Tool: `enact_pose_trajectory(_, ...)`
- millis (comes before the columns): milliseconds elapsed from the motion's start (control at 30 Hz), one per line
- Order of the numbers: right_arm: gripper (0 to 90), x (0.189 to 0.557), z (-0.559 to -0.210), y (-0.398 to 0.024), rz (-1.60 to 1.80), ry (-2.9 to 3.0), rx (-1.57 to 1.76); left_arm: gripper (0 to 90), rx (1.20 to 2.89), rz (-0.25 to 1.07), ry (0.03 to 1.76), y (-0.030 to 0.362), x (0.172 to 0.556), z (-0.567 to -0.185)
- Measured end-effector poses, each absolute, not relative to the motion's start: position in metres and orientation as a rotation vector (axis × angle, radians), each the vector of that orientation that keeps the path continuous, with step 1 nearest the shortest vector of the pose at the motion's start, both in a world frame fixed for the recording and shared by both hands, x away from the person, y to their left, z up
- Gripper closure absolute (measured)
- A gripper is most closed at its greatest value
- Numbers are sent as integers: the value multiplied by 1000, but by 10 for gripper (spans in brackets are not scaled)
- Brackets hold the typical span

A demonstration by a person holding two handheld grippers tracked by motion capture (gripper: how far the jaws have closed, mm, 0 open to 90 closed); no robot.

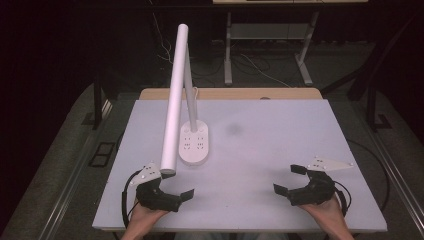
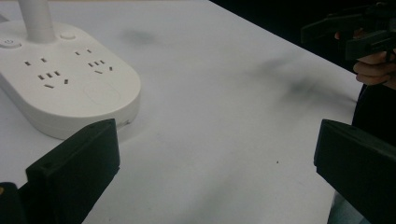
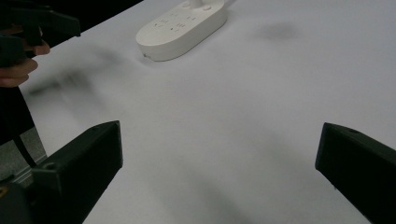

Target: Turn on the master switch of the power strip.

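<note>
A white desk lamp stands on the table; its oval base (image 1: 195,143) carries several socket holes, and its long tube head (image 1: 174,100) slants down toward the near left. My left gripper (image 1: 176,185) rests on the table just in front of the tube's low end, jaws wide open and nothing between them. Its own view has the lamp base (image 2: 65,88) close at the upper left and open jaws (image 2: 215,163) over bare table. My right gripper (image 1: 289,179) lies at the near right, also open and empty. From there the base (image 3: 182,28) is far off.
The table top (image 1: 260,145) is a pale sheet with faint dark smudges (image 1: 234,129). Its front edge runs right below both hands. A desk frame (image 1: 265,35) and cables stand on the dark floor behind. The other gripper (image 2: 355,32) appears at the top right of the left gripper view.
</note>
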State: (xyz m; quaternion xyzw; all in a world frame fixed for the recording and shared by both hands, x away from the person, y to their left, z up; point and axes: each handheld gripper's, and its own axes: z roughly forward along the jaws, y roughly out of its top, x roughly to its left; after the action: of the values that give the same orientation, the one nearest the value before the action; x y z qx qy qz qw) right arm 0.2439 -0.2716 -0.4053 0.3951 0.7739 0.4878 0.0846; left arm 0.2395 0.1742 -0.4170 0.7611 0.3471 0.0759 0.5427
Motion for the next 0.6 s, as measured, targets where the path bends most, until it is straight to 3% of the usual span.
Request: enact_pose_trajectory(600, 4, 243, -409, -273, 1446, 2338, 1197, 0, 1810, 169, 826, 175, 240, -417)
